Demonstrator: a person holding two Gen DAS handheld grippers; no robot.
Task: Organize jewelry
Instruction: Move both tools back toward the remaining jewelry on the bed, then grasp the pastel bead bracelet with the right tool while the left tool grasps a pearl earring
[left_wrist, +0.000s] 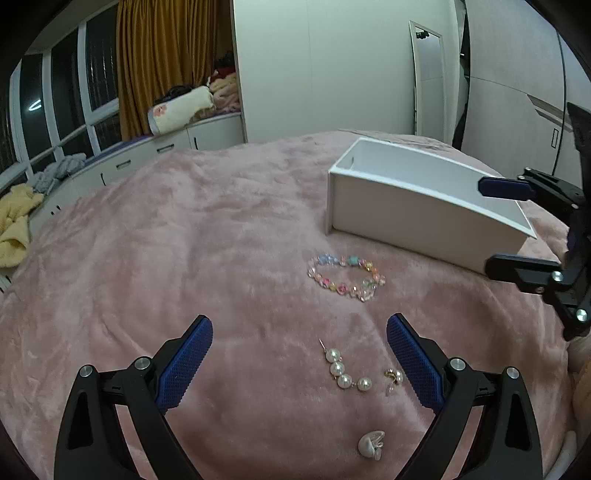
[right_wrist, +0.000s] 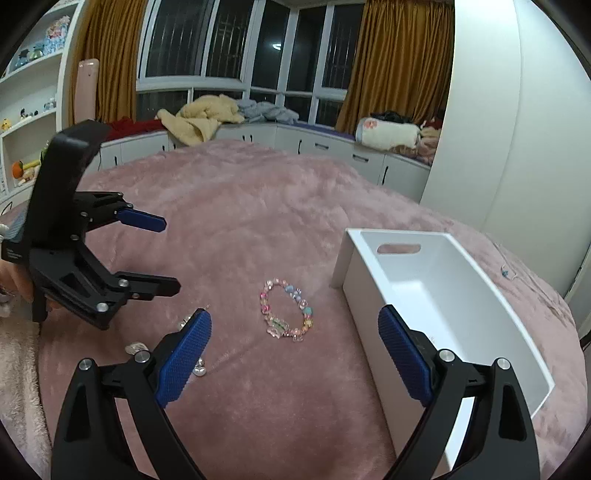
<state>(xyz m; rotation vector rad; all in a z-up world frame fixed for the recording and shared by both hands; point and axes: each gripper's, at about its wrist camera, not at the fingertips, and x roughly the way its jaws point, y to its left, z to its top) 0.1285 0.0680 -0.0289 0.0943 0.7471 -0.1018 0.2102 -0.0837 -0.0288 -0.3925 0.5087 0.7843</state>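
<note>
A pastel bead bracelet (left_wrist: 346, 277) (right_wrist: 287, 314) lies on the pink blanket beside an empty white box (left_wrist: 424, 206) (right_wrist: 450, 295). My left gripper (left_wrist: 300, 350) (right_wrist: 164, 254) stands open over a string of pearls (left_wrist: 345, 371), a small gold earring (left_wrist: 392, 377) and a white shell-like clip (left_wrist: 371, 445). My right gripper (right_wrist: 294, 343) (left_wrist: 487, 227) is open too, hovering near the bracelet and the box's near wall. In the right wrist view the pearls (right_wrist: 199, 369) are partly hidden behind my left finger pad.
The pink plush blanket (left_wrist: 184, 258) covers the whole bed. White cabinets with piled clothes and towels (right_wrist: 207, 118) run under the windows. A white wardrobe (left_wrist: 321, 66) stands behind the bed. A hand (right_wrist: 16, 280) holds the left gripper.
</note>
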